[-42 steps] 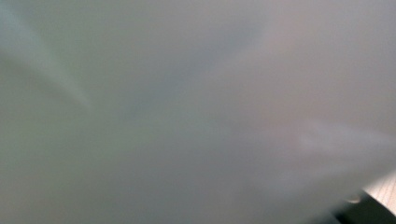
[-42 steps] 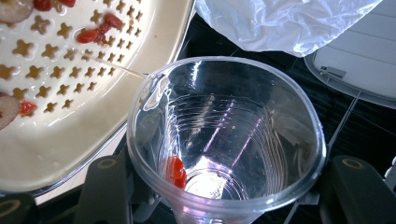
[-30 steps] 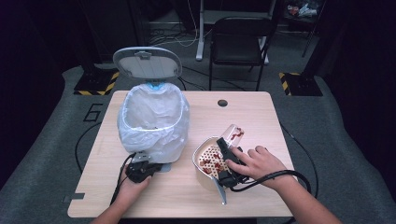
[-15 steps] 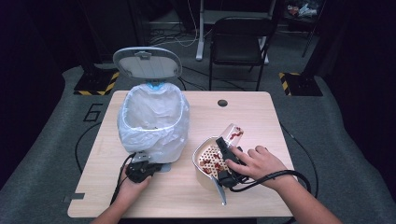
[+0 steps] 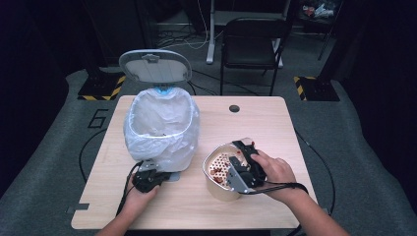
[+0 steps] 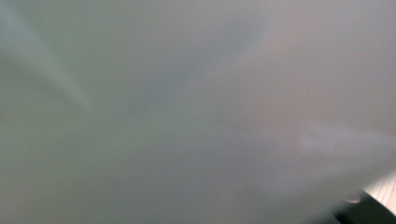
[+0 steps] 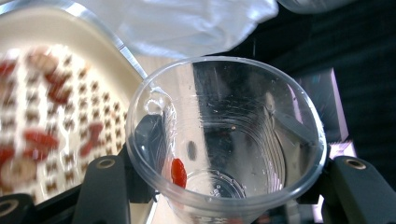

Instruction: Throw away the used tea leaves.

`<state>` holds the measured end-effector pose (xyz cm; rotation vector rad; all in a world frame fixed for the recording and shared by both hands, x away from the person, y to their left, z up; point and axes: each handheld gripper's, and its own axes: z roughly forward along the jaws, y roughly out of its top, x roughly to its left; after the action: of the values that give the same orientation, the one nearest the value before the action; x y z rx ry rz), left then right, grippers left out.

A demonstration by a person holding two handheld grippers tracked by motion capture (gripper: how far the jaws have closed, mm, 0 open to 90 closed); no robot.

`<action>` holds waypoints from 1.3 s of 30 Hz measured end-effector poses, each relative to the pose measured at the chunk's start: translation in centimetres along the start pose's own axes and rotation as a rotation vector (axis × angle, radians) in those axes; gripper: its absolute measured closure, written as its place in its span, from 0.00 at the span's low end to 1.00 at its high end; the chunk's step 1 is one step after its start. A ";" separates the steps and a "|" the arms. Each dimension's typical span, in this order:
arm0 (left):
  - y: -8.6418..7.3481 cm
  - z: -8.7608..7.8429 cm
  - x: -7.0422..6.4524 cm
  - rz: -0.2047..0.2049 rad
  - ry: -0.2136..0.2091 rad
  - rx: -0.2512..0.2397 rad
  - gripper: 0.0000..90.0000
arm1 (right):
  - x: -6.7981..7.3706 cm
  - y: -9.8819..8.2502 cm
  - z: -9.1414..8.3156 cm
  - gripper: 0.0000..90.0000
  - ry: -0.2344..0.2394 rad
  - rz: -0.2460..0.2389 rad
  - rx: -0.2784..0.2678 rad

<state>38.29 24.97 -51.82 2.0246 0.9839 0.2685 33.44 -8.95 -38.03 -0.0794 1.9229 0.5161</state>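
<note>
The right gripper (image 7: 219, 186) has its fingers squeezed on a clear cup (image 7: 224, 135), tipped over the strainer bowl (image 5: 221, 169) so red bits fall in. The left gripper (image 5: 147, 179), fingers clenched, steadies the lined bin (image 5: 160, 128) farther back on the counter (image 5: 255, 123).

Clear plastic cup (image 7: 224, 135), tipped beside perforated strainer bowl (image 5: 219, 169)

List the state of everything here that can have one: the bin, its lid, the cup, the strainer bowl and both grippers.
Bin: upright, lined with a white bag.
Lid: raised open.
Clear cup: tipped, almost empty, one red piece inside.
Strainer bowl: on the table, red bits on it.
Right gripper: shut on the clear cup.
Left gripper: shut, at the bin's base.
</note>
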 end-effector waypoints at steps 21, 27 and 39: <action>0.0 0.0 0.0 -0.007 0.000 -0.002 1.00 | -4.7 -4.8 -1.0 0.43 0.135 1.005 -0.236; 0.0 0.0 0.0 -0.008 0.000 -0.002 1.00 | -6.2 -3.4 -1.4 0.43 0.152 0.993 -0.274; -0.1 0.0 0.0 -0.007 -0.004 -0.006 1.00 | -7.9 -1.7 1.1 0.43 0.248 1.063 -0.319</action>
<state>38.30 24.99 -51.88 2.0154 0.9870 0.2632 38.11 -11.47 -31.87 0.7415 1.9903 1.5673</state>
